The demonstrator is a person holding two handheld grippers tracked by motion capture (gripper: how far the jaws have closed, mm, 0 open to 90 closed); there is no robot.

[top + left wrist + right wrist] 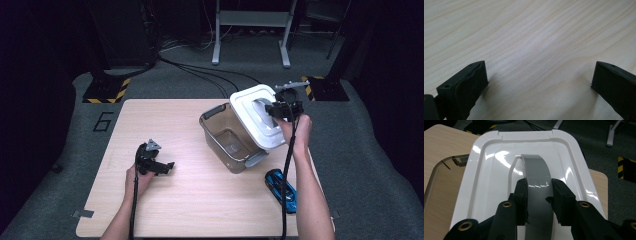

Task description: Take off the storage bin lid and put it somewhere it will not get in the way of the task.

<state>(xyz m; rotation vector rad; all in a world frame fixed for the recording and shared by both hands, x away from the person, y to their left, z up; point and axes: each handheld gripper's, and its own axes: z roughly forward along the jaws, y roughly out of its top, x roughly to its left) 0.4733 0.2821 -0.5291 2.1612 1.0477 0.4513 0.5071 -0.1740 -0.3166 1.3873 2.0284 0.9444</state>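
Beyond the right hand-held gripper (278,108), from above, a white lid (252,107) is held tilted off the clear bin (225,137); the left hand-held gripper (167,166) rests apart on the counter (200,200), jaws wide and empty. Between the right jaws, closer in, only the lid's grey tape handle (537,170) is clamped. Tape could peel or slip, and the lid could be dropped onto the bin.

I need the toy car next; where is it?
In the high view, the blue toy car lies at the table's near right edge, below the container.
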